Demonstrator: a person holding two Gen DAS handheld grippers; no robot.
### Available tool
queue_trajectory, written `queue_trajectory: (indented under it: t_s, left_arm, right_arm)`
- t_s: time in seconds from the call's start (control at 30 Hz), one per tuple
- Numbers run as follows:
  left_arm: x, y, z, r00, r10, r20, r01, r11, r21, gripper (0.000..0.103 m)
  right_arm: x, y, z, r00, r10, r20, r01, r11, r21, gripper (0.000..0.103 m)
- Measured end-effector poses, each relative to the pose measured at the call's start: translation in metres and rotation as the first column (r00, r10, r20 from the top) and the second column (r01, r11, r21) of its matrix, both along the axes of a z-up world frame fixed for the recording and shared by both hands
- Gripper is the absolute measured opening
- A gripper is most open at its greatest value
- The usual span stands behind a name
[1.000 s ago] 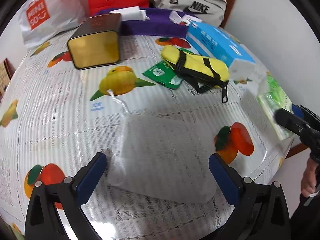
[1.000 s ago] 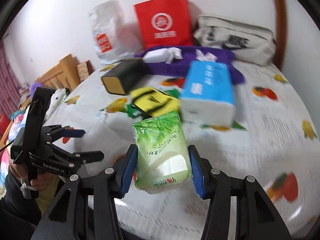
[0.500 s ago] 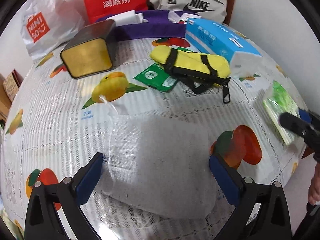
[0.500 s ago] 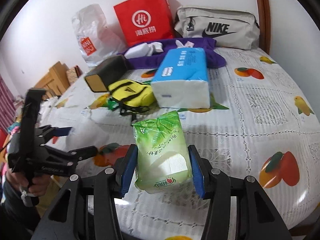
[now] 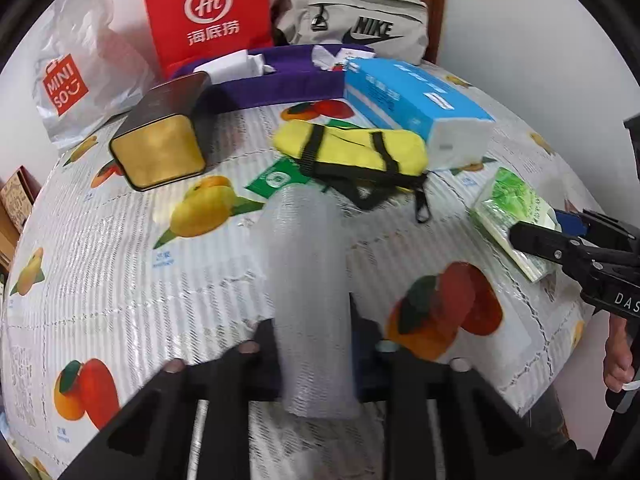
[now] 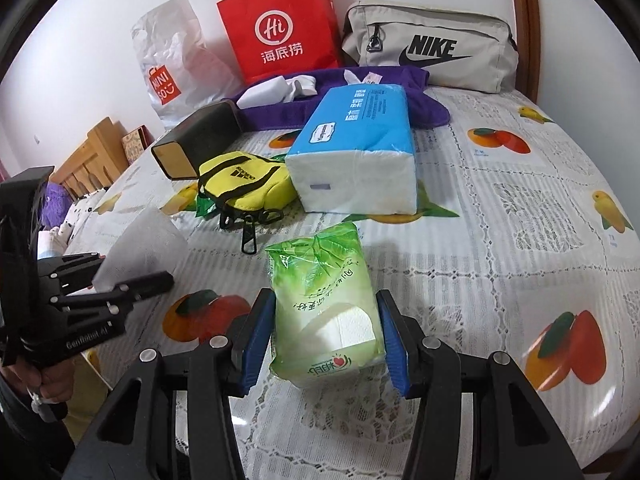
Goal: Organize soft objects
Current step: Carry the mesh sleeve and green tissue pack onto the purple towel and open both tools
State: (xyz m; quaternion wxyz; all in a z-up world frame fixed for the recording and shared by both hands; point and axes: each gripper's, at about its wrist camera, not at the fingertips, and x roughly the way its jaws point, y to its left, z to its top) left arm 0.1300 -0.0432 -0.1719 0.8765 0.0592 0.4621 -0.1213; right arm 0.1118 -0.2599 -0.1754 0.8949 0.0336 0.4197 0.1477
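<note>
My left gripper [image 5: 314, 340] is shut on a translucent white mesh pouch [image 5: 308, 288], which stands pinched and upright between the jaws over the fruit-print tablecloth [image 5: 120, 248]. The pouch also shows in the right wrist view [image 6: 144, 248]. My right gripper [image 6: 324, 328] is shut on a green tissue pack [image 6: 324, 300], held low over the table; it also shows at the right of the left wrist view [image 5: 516, 212].
A yellow pouch [image 6: 244, 184], a blue tissue pack [image 6: 360, 148], a dark tin with a gold end [image 5: 164, 136], a purple cloth [image 5: 288, 76], a red bag [image 6: 280, 24], a white Miniso bag [image 6: 172, 60] and a grey Nike bag [image 6: 432, 48] lie farther back.
My left gripper has closed on the mesh pouch, which was lying flat between open jaws and now stands bunched. The right gripper still holds the green pack, lower over the table.
</note>
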Motion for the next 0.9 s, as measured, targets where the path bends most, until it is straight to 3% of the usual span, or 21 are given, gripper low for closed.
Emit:
queue_trajectory:
  t_s: [0.07,0.27,0.53,0.73,0.9]
  left_arm:
    - [0.005,0.009,0.0,1.0,0.018,-0.012,-0.019,0.999,-0.036,0.01]
    - [0.029,0.039,0.0,0.991,0.133,-0.015,-0.134,0.989,-0.065,0.009]
    - [0.055,0.062,-0.002,0.978,0.205,-0.03,-0.207,0.972,-0.115,0.009]
    - [0.066,0.07,-0.002,0.976,0.212,-0.046,-0.217,0.964,-0.154,0.009]
    - [0.068,0.079,0.001,0.976,0.208,-0.071,-0.218,0.956,-0.194,0.008]
  right_arm:
    - [0.004,-0.001,0.0,1.0,-0.004,0.002,0.004,1.0,0.0,0.05]
    - [0.016,-0.001,-0.004,1.0,-0.016,-0.009,0.015,1.0,-0.01,0.05]
    - [0.028,0.003,-0.011,1.0,-0.017,-0.019,0.016,1.0,-0.024,0.052]
    - [0.028,0.006,-0.012,1.0,-0.012,-0.007,0.011,0.999,-0.05,0.052]
    - [0.028,0.004,-0.006,0.999,-0.004,-0.036,0.004,1.0,-0.018,0.05]
